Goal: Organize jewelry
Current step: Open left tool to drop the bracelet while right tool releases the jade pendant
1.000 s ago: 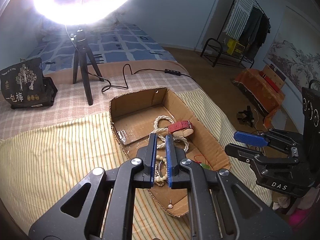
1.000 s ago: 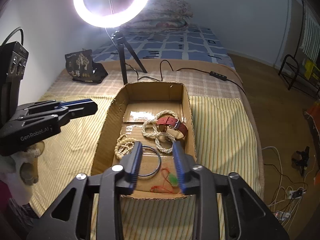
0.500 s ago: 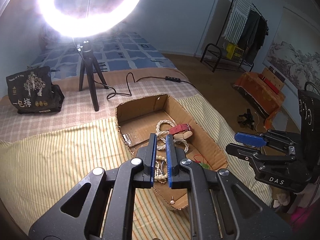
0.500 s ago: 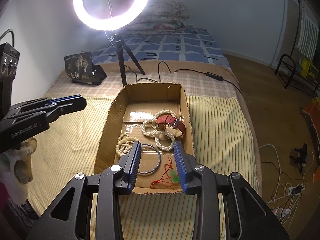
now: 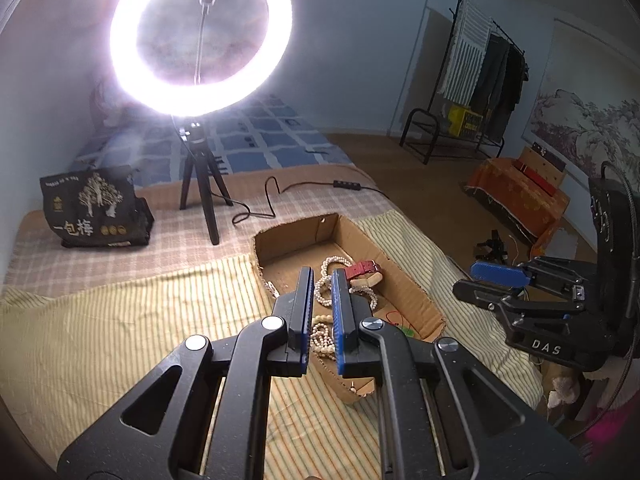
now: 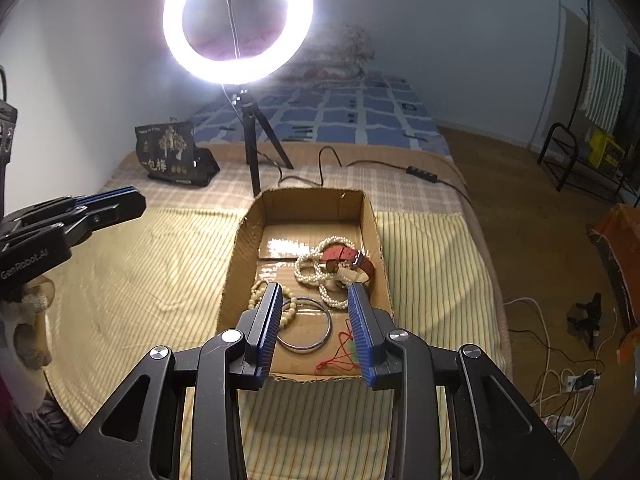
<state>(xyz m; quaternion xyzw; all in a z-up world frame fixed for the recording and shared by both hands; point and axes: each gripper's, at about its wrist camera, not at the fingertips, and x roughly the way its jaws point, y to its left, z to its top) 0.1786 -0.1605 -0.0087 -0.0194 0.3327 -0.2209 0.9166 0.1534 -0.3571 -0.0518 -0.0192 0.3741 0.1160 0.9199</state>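
Observation:
An open cardboard box (image 6: 376,224) lies on a yellow striped cloth (image 6: 140,260) on the bed. Inside it are a white pearl necklace (image 6: 308,268), a red-strapped watch (image 6: 348,258), a cream bead bracelet (image 6: 256,298), a metal bangle (image 6: 320,340) and a red cord with a green pendant (image 6: 340,356). My right gripper (image 6: 315,287) hangs open above the box's near end, with nothing between its pads. My left gripper (image 5: 323,272) is shut and empty, above the box's (image 5: 404,280) left side, where the pearls (image 5: 326,292) show behind it.
A lit ring light (image 6: 236,20) on a black tripod (image 6: 256,152) stands behind the box. A black printed bag (image 6: 172,156) sits at the back left. A cable with an inline switch (image 6: 420,172) runs across the bed. Wires (image 6: 560,380) lie on the floor at right.
Both grippers have risen and drawn back from the box, which now looks smaller and farther away. The jewelry has not moved. Neither gripper's opening has changed.

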